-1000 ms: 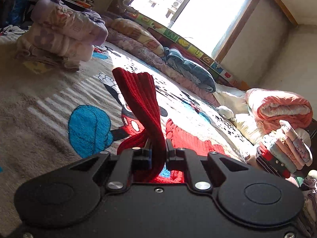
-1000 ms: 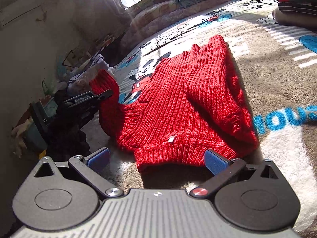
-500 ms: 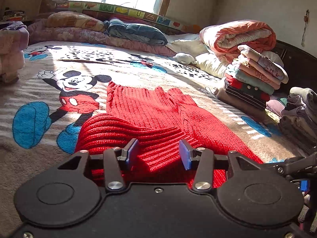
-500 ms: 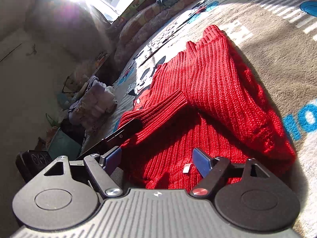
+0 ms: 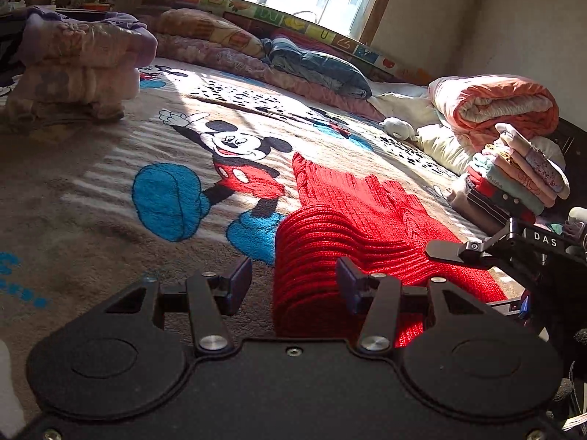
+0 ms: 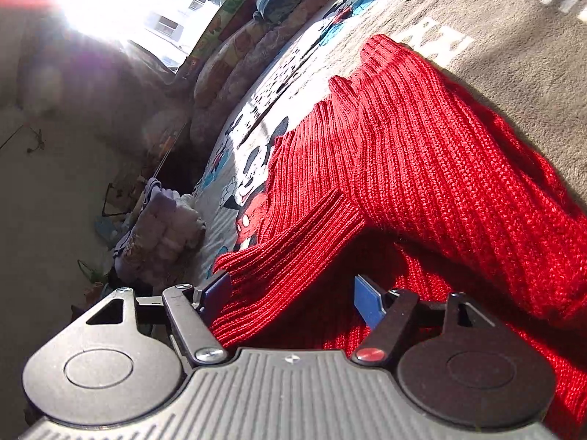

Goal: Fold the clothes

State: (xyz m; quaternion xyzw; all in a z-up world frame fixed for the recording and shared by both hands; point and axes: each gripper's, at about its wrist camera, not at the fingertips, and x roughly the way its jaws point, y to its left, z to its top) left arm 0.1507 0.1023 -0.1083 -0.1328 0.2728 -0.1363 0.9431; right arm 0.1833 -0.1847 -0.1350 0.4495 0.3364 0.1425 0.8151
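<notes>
On the bed, a big cartoon blanket (image 5: 91,198) is taking up most of the view, and the red sweater (image 5: 367,212) is lying flat on it, roughly mid-bed. Off to the side a stack (image 5: 513,187) of folded clothes is sitting near a rolled quilt (image 5: 491,102), so it looks like a good chunk of the laundry is already dealt with.

The sweater itself is looking about halfway there: both sleeves seem to be lying in across the body, one sleeve (image 6: 293,253) crossing the chest in the right wrist view. What's probably left is folding the body over and moving it onto the stack.

Left gripper (image 5: 293,282) is sitting low at the sweater's near edge, jaws spread and gripping nothing, with folded knit between them. Right gripper (image 6: 293,293) is hovering over the collar end, also spread wide, with the sleeve running between its fingers but nothing pinched. So neither one is grasping any cloth right now.
</notes>
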